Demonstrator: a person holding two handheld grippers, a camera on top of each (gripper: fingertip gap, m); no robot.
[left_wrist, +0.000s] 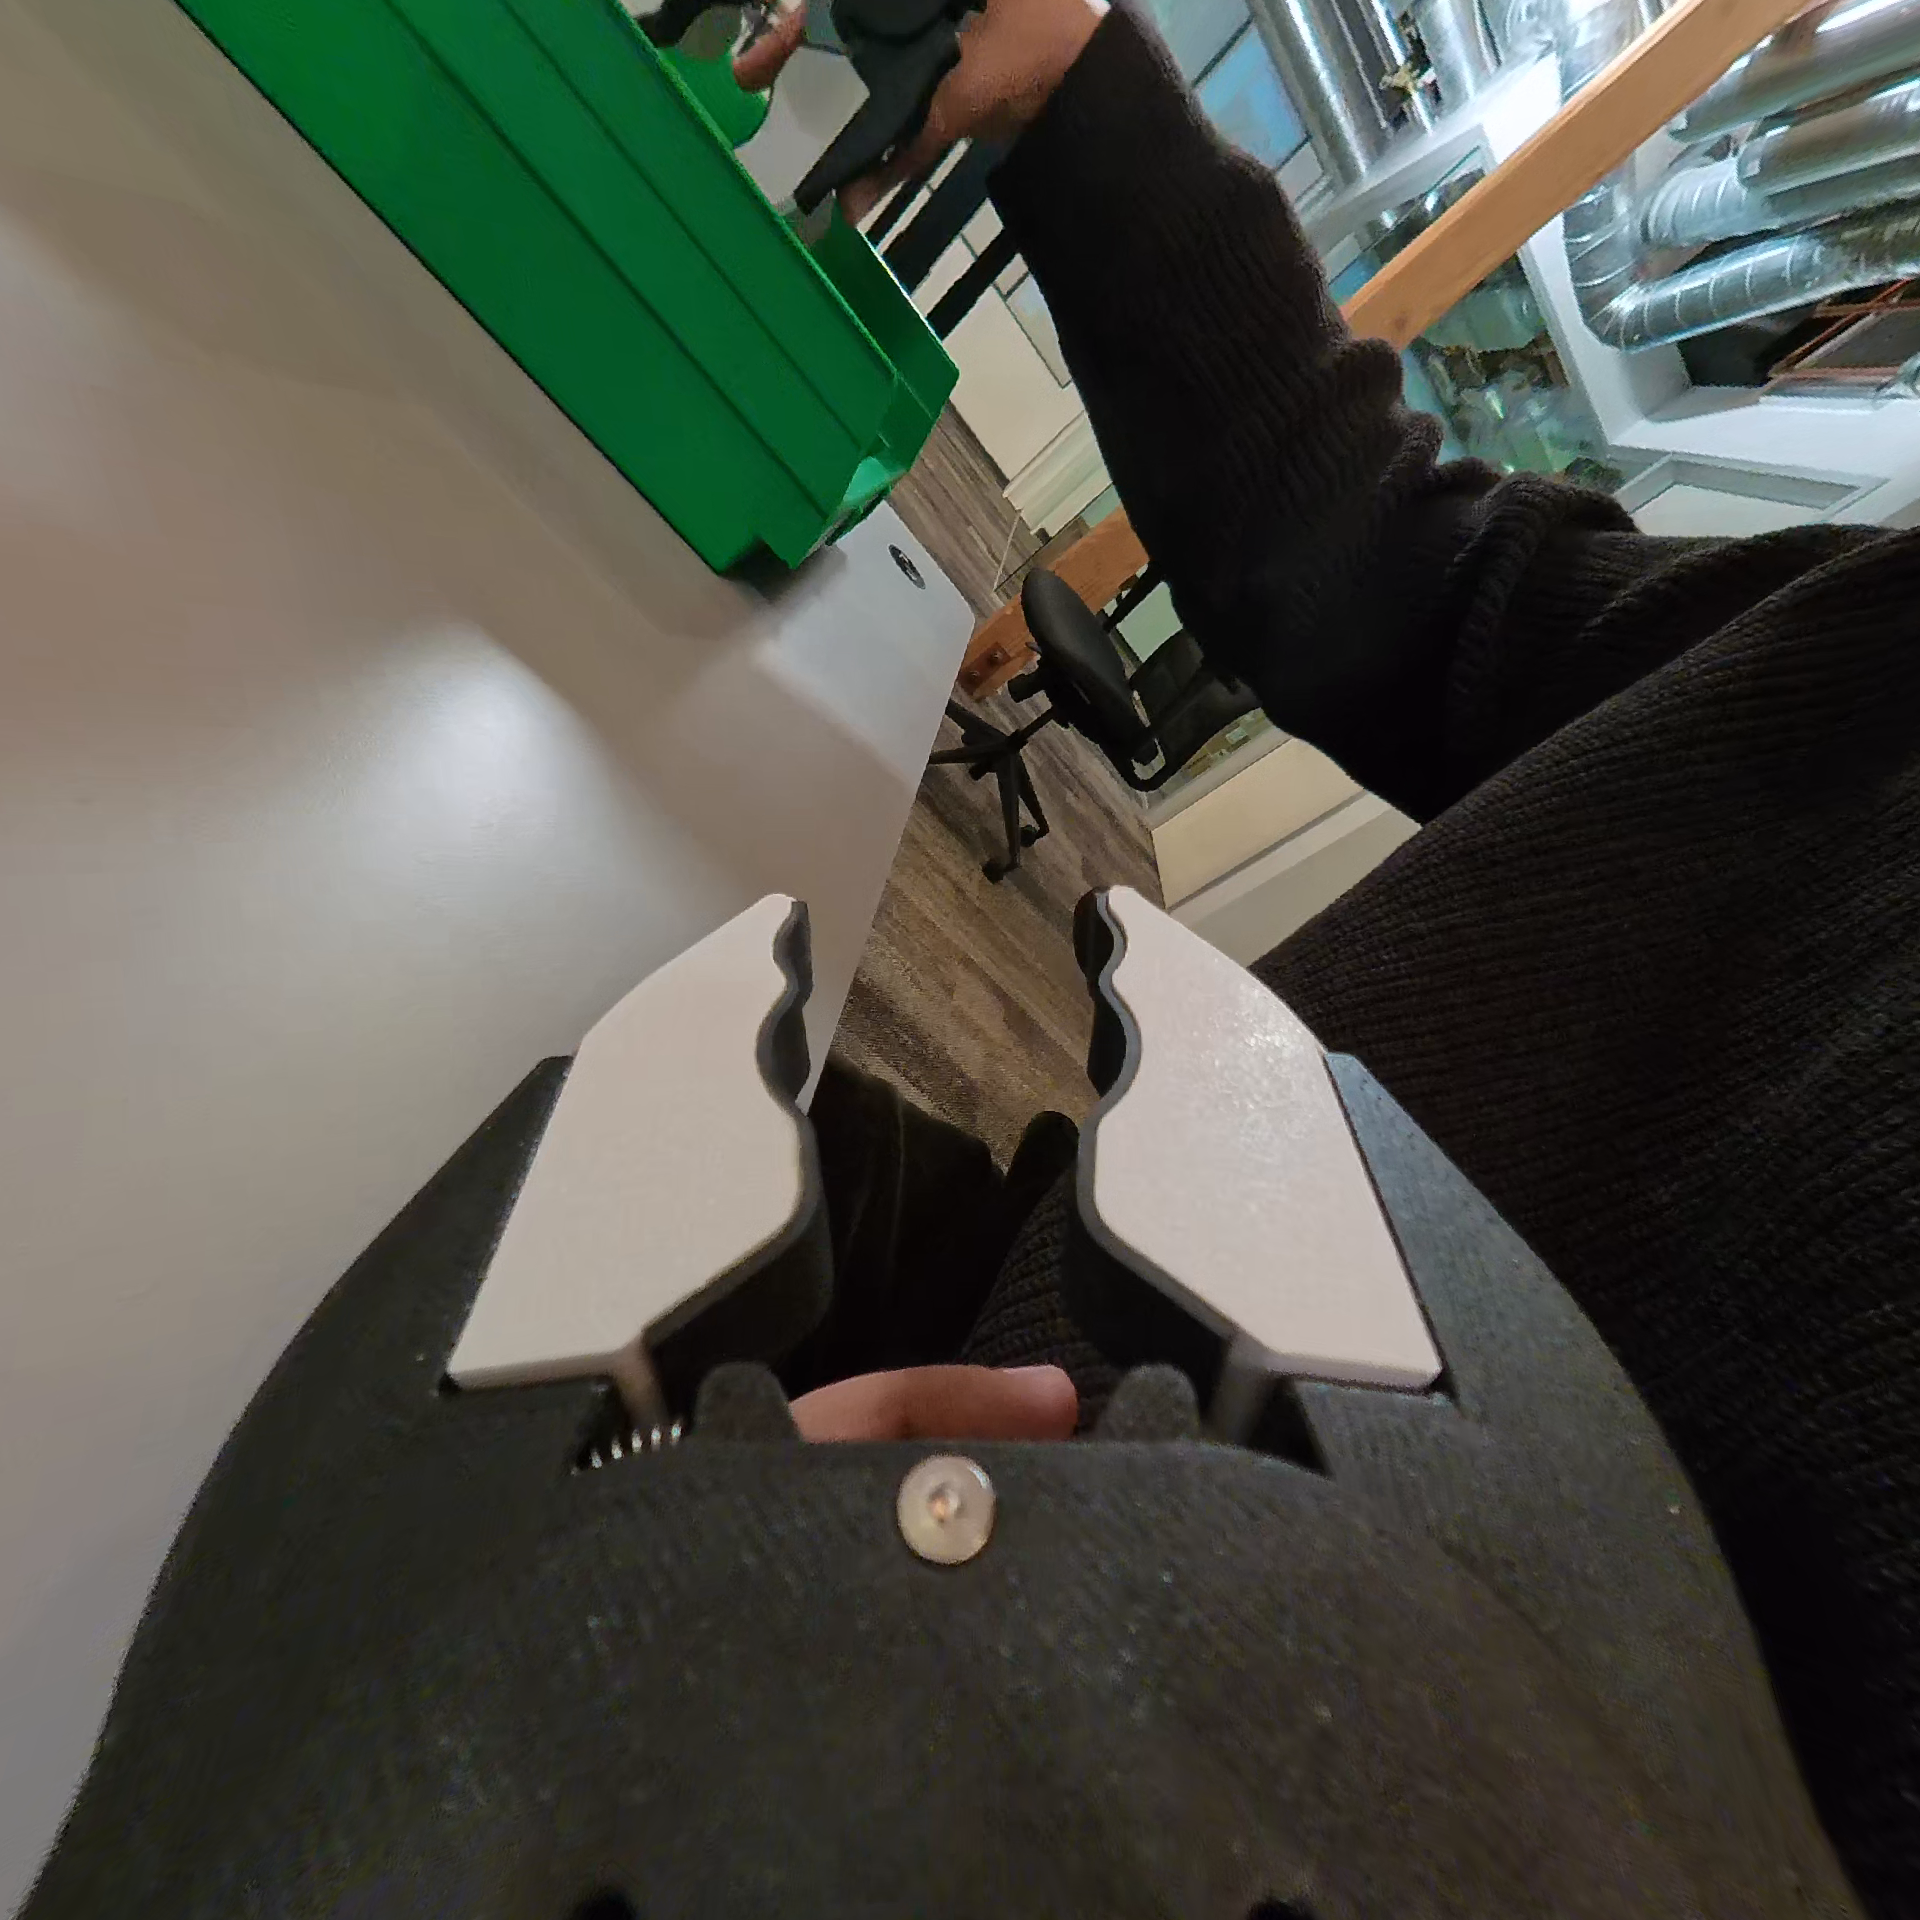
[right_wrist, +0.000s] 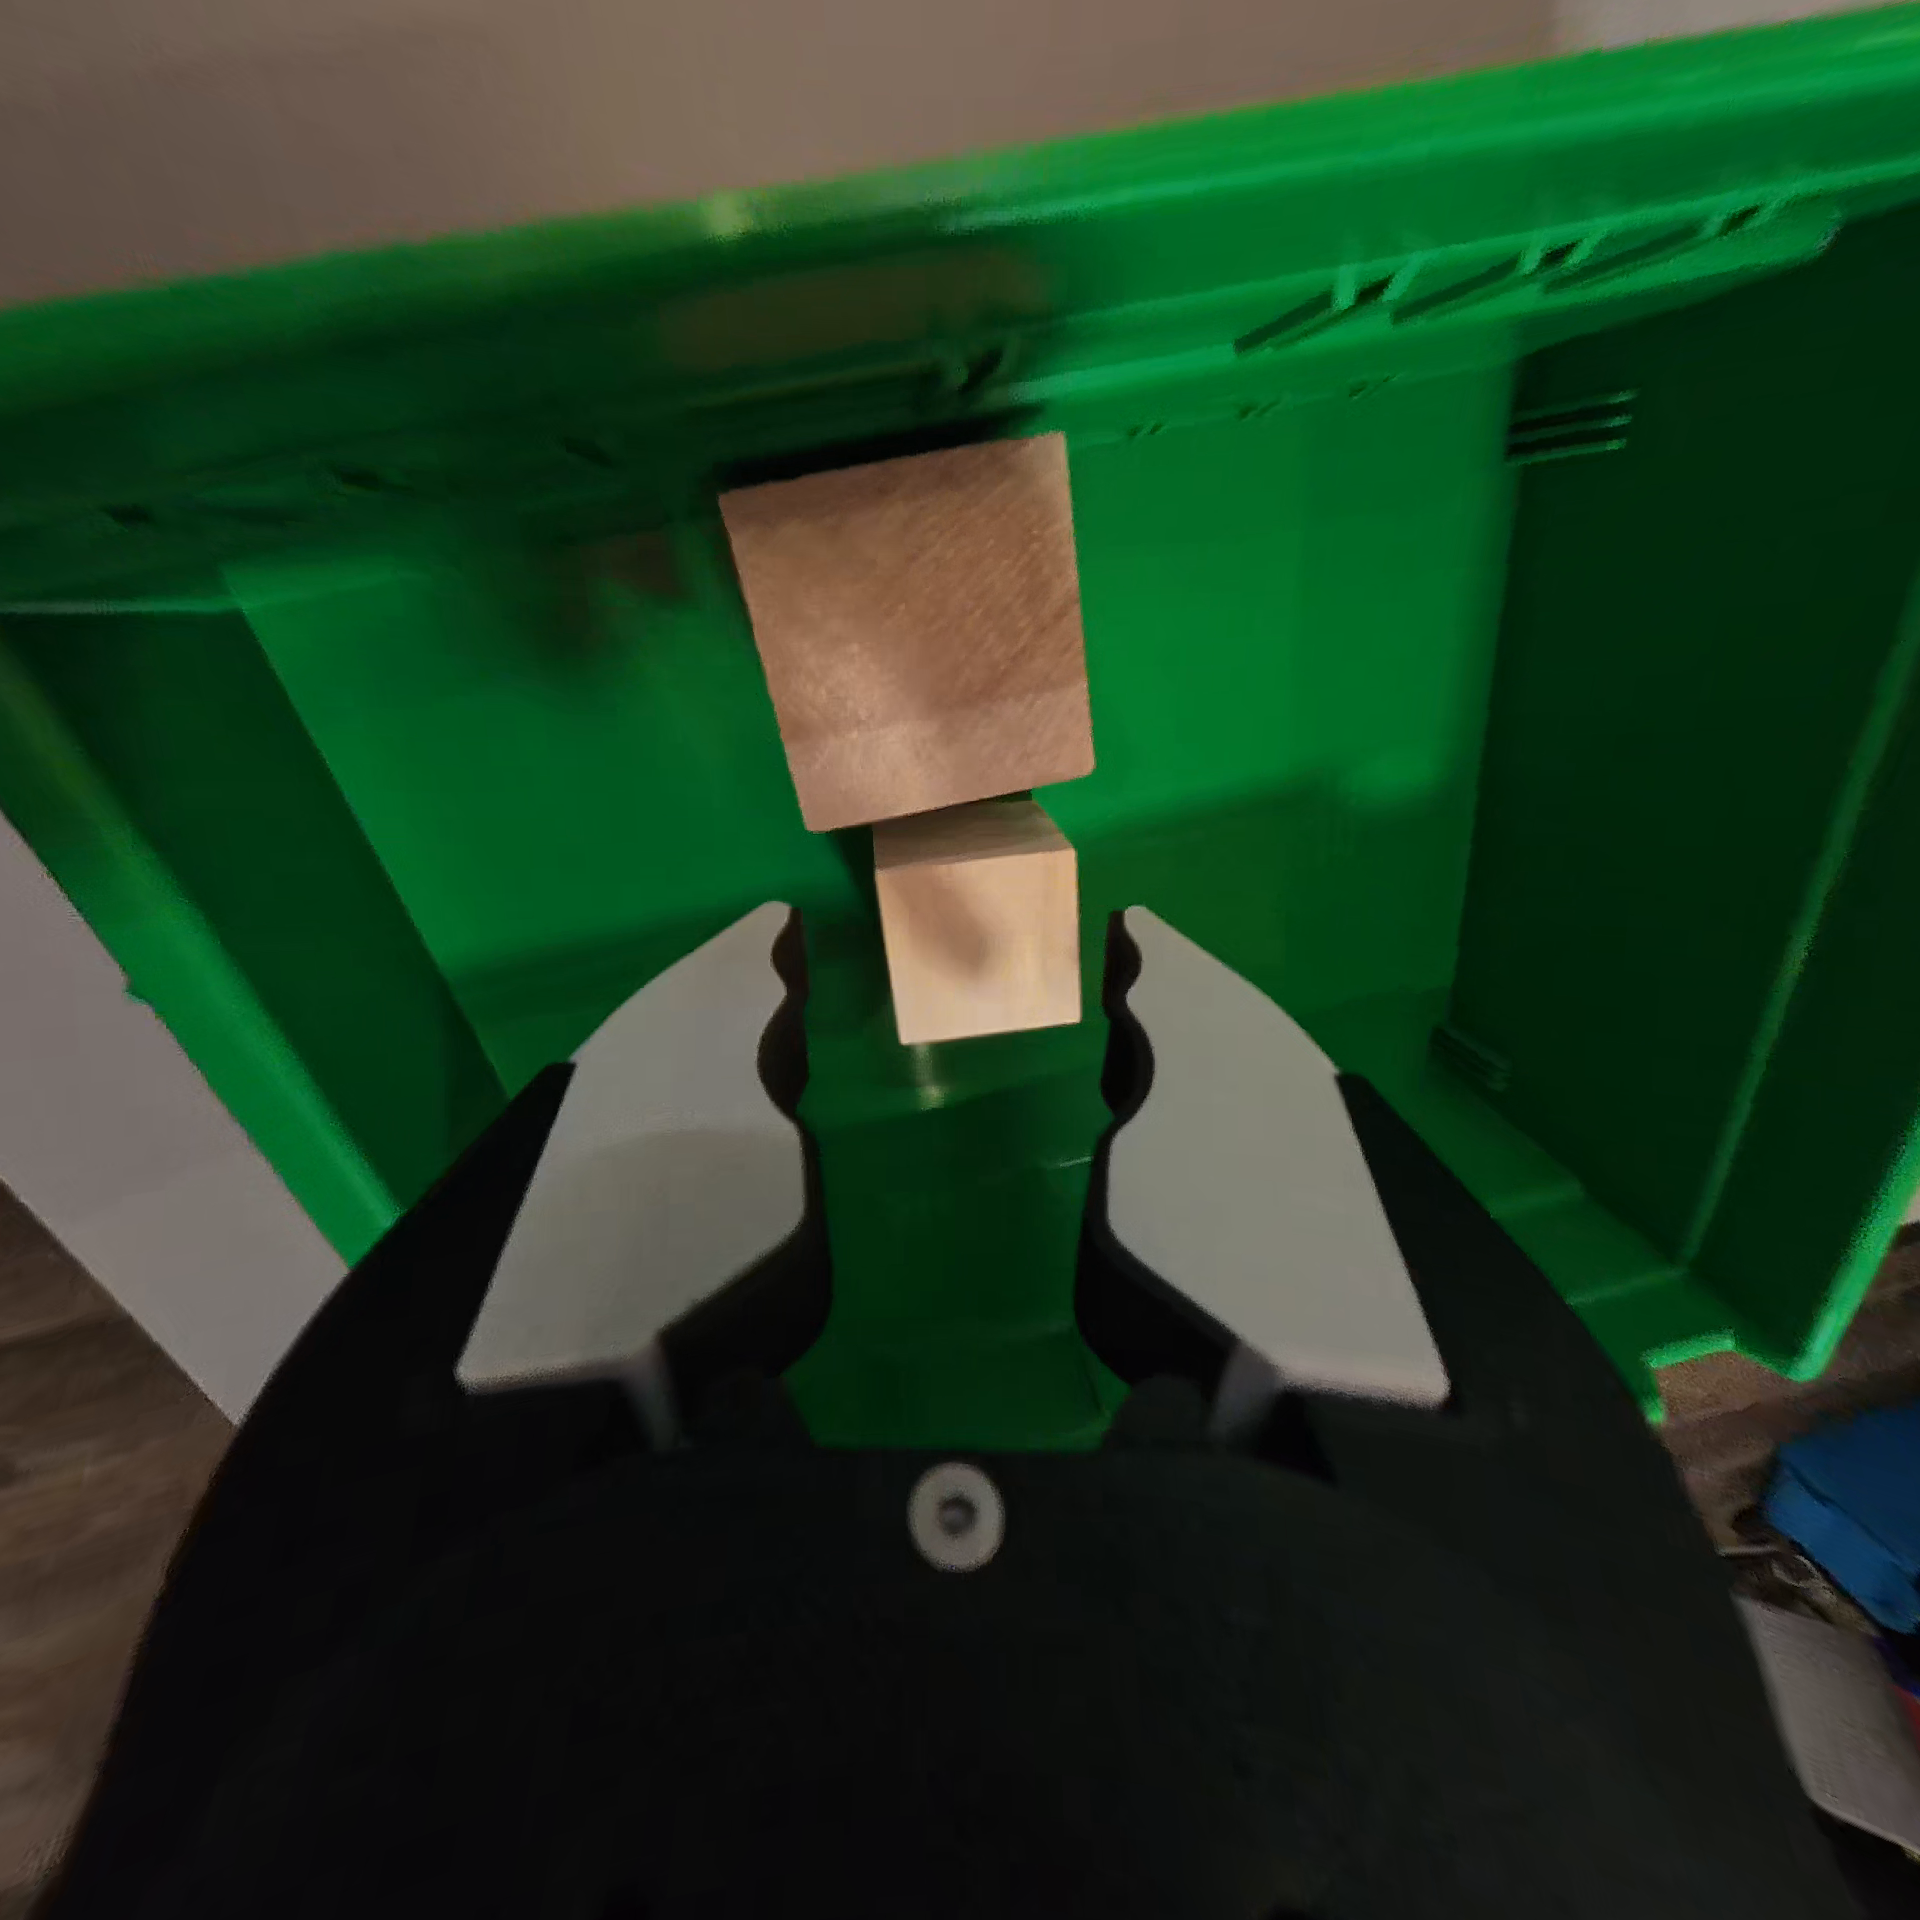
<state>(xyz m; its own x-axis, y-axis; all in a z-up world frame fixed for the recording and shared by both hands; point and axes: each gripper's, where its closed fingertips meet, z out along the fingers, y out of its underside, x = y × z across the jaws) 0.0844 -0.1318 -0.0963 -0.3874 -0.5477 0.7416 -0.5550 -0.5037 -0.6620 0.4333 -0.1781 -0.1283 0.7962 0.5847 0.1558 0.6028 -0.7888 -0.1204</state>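
Right gripper (right_wrist: 956, 920) pointed into the green bin (right_wrist: 1299, 623), jaws roughly half open and clamped on nothing. Small wooden block (right_wrist: 982, 945) sat in line with the fingertips, closer to the right finger, with a clear gap on the left side. Contact could not be told, and depth was unclear. Larger wooden block (right_wrist: 914, 634) sat just beyond it, the two touching or nearly so, up near the bin's far wall. The bin rim was blurred, so what the blocks rested on could not be told.

Bin walls rose on both sides of the gripper and stood well apart from it, with bare green floor around both blocks.

Left gripper (left_wrist: 940, 914) had its jaws parted and empty. It was held low beside the near edge of the white table (left_wrist: 260, 727), close to the person's dark sleeve (left_wrist: 1195, 364). The left finger overlapped the table edge in view, but whether it touched could not be told. Open floor (left_wrist: 987, 987) and an office chair (left_wrist: 1081, 675) lay beyond. The bin sat at the table corner, its end close to the edge.
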